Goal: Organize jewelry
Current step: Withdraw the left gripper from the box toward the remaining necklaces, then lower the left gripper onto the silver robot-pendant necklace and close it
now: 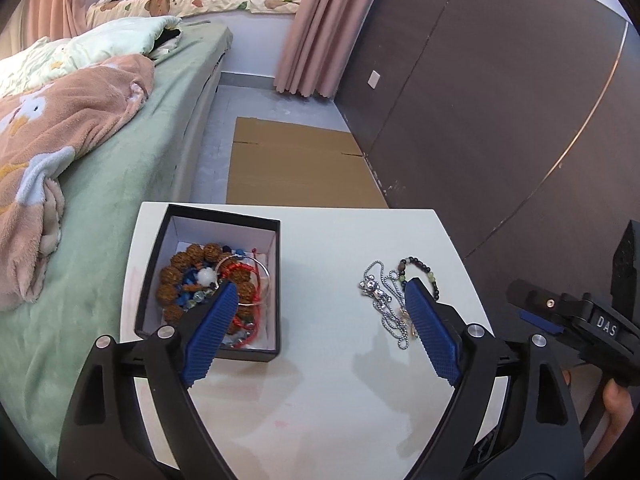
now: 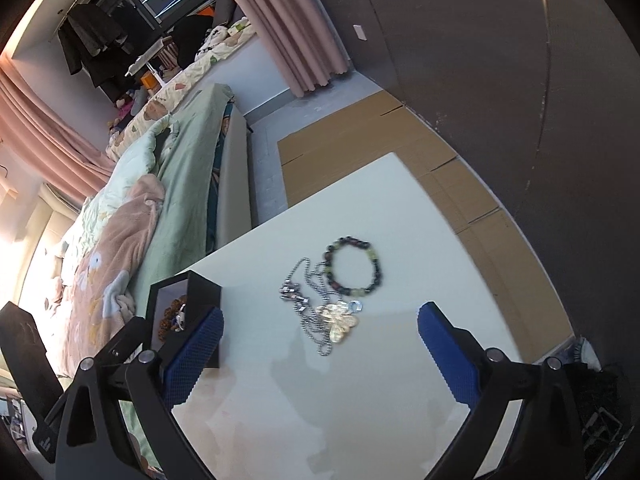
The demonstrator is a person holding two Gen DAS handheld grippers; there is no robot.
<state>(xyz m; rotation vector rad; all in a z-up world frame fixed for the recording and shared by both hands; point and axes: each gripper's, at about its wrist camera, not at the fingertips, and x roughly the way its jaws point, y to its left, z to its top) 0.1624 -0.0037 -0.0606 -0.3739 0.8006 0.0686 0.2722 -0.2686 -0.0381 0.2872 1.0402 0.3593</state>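
A black jewelry box point(image 1: 276, 268) with a white inside stands on the left of the white table point(image 1: 320, 392). It holds brown seed beads, blue beads, a red cord and a silver bangle. A silver chain necklace point(image 1: 380, 300) and a dark and green beaded bracelet point(image 1: 424, 270) lie on the table's right part. My left gripper point(image 1: 320, 312) is open and empty above the table, between the box and the chain. In the right wrist view my right gripper point(image 2: 320, 332) is open and empty, just short of the chain point(image 2: 316, 312), its gold pendant point(image 2: 340, 322) and the bracelet point(image 2: 354, 266). The box point(image 2: 192, 300) is at its left.
A bed with a green sheet and pink blanket point(image 1: 68, 132) runs along the table's left. Flat cardboard point(image 1: 296, 164) lies on the floor beyond the table. A dark wardrobe wall point(image 1: 480, 100) stands at the right. The right gripper's body point(image 1: 580, 320) shows at the left wrist view's right edge.
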